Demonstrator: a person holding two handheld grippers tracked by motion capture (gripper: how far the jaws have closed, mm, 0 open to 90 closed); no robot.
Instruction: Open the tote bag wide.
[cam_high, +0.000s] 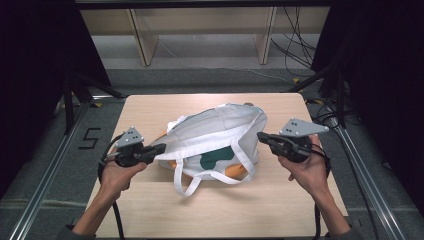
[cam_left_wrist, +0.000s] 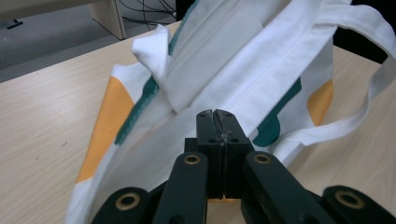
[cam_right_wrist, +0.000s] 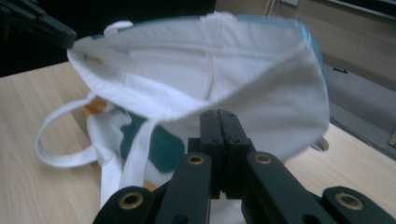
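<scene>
High view: tote bag (cam_high: 220, 135) spans nine to three o'clock, left gripper (cam_high: 159, 148) and right gripper (cam_high: 262, 136) each pinching an end of its rim.

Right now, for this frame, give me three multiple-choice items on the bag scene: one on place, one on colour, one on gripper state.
1. Where is the tote bag?
A. on the wooden table, between the two grippers
B. on the floor
C. on the shelf behind

2. Which colours mark the white bag's print?
A. red and black
B. orange and dark green
C. purple and pink

3. How do the left gripper and right gripper stand?
A. both wide open
B. one open, one shut
C. both shut on the bag's rim

Key: 1 A, the high view shows it mid-table; 2 B, patches show in both gripper views; 3 C, each gripper view shows the jaws together with cloth pinched.
</scene>
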